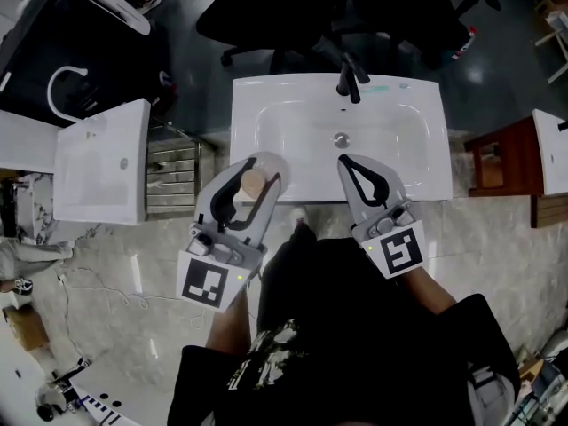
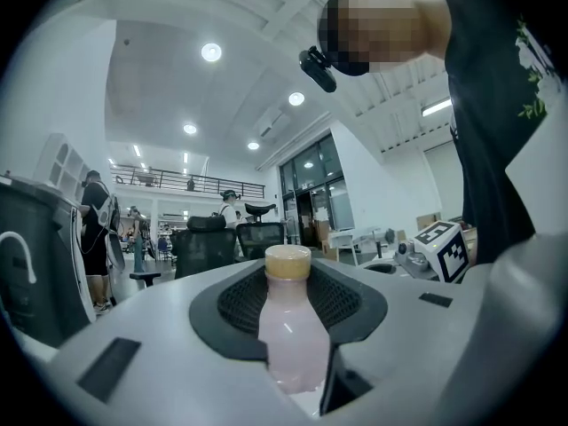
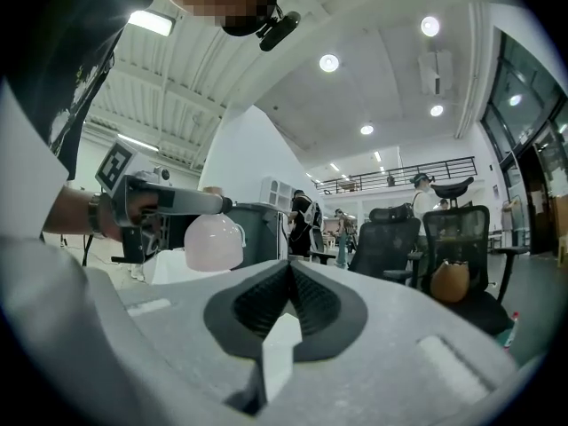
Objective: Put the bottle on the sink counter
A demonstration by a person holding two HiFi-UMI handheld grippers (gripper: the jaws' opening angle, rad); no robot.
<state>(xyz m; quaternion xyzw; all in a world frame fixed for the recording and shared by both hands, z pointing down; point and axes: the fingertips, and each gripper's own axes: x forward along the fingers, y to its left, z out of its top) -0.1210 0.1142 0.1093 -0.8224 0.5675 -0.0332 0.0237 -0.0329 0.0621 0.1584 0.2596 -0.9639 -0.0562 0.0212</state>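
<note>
head view: bottle [image 1: 255,183] stands upright, cap up, clamped in left gripper [image 1: 260,161], held level over the front rim of the sink counter [image 1: 426,177]; bare counter lies just ahead. right gripper [image 1: 346,162] alongside, further from it. left gripper view: fingers [image 2: 142,327] part-open, pressed on the bottle's body. right gripper view: fingers [image 3: 399,327] together, holding nothing. judged: set-down needs a forward reach by the left hand.

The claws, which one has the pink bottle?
The left claw: the pink bottle stands pinched in it. The right claw is shut and empty.
</note>
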